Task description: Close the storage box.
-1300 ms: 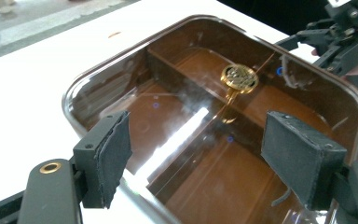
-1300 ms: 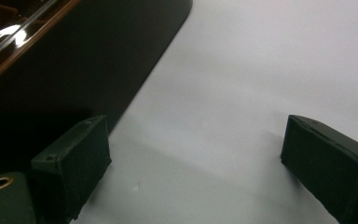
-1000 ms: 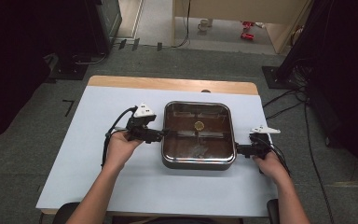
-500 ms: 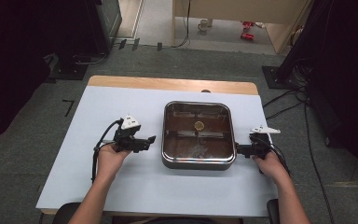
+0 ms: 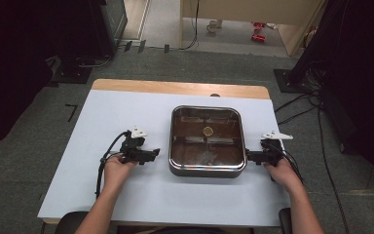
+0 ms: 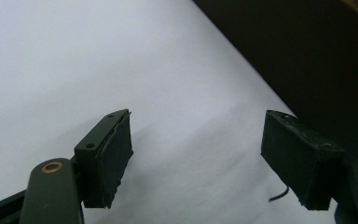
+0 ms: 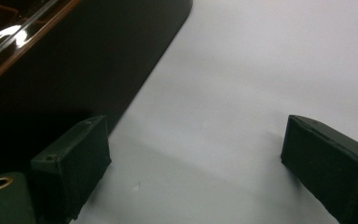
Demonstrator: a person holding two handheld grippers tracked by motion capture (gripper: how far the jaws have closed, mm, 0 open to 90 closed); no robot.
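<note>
A square steel pan (image 5: 207, 170) with a dark brown inside and a small round knob (image 5: 207, 130) at its centre sits in the middle of the white table top (image 5: 126, 117). My left gripper (image 5: 156, 153) lies low over the table a short way left of the pan and points at it. Its jaws are open over bare table (image 6: 198, 126), with the pan's dark wall (image 6: 307, 56) ahead to the right. My right gripper (image 5: 248, 156) is at the pan's right side. It is open (image 7: 198, 135), and its left jaw stands beside the pan wall (image 7: 74, 60).
A wooden strip (image 5: 175, 87) runs along the table's far edge. Cables (image 5: 297, 109) lie on the grey floor to the right, and dark equipment stands at both sides. White table surface stretches left of and in front of the pan.
My left gripper has drawn back to the left from the pan's side and sunk toward the table. The right gripper and the pan have stayed where they were.
</note>
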